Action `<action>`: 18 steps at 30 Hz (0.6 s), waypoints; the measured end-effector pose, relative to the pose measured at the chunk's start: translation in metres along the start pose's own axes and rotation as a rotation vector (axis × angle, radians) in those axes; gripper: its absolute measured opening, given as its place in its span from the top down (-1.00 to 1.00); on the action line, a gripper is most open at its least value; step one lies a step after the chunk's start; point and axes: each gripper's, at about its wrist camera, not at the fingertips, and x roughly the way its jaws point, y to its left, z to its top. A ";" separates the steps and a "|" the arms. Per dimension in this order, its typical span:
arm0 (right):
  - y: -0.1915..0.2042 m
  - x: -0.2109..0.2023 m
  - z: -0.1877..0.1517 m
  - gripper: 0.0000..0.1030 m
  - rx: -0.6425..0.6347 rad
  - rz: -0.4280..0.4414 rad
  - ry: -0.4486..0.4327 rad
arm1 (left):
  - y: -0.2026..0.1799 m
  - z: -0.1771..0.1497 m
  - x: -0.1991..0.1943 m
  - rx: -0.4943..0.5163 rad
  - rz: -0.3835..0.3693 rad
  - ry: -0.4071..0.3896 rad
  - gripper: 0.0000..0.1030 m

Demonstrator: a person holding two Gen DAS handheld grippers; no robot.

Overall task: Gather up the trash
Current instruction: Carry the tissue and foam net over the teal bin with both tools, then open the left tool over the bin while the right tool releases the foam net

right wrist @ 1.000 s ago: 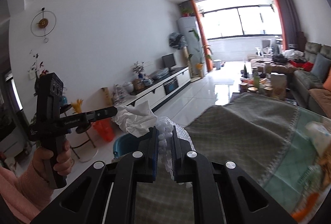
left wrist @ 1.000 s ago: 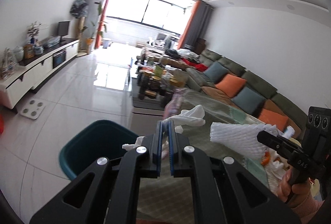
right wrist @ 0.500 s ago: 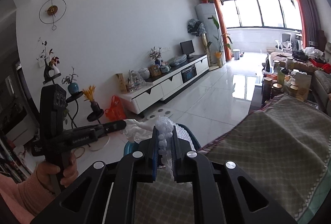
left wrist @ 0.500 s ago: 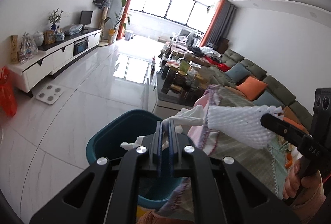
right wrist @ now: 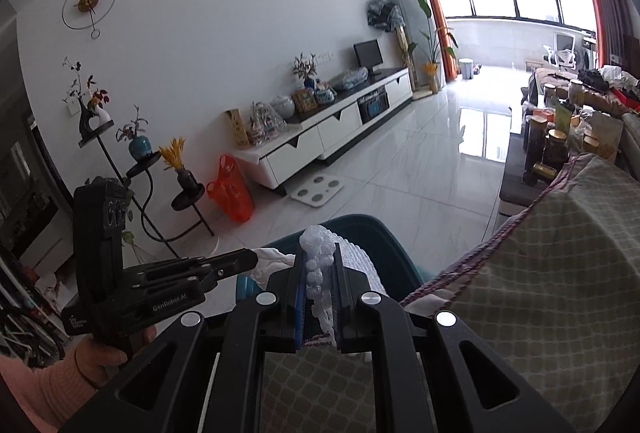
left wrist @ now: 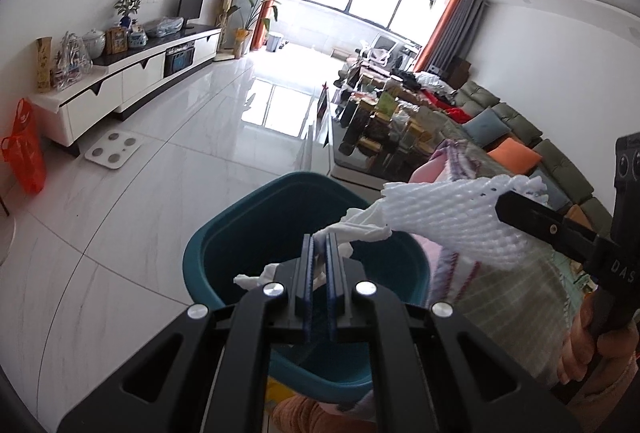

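Left gripper (left wrist: 320, 245), jaws clamped on a crumpled white tissue (left wrist: 360, 227), hangs over the teal bin (left wrist: 224, 245) at lower centre. Right gripper (right wrist: 318, 265) pinches a white foam net sleeve (left wrist: 448, 213), centre right, beside the table's edge. Release is best made with each piece fully inside the rim, as light scraps drift.

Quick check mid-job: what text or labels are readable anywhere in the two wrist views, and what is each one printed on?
"GenRoboLAI" (last letters unsure): side of the left gripper, seen in the right wrist view.
"DAS": body of the right gripper, seen in the left wrist view, cut off by the frame edge.
Small white print on the left gripper's lower corner: too small to read.
Yellow box on the TV cabinet: markings blurred.
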 end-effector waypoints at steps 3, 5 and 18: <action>0.001 0.010 0.002 0.79 0.001 0.005 0.029 | 0.002 -0.003 0.006 -0.001 0.015 0.018 0.86; 0.004 0.017 0.003 0.79 -0.003 0.004 0.046 | 0.004 -0.007 0.010 -0.001 0.024 0.029 0.86; 0.004 0.063 0.002 0.75 0.021 -0.011 0.184 | 0.014 -0.027 0.042 -0.050 0.054 0.096 0.85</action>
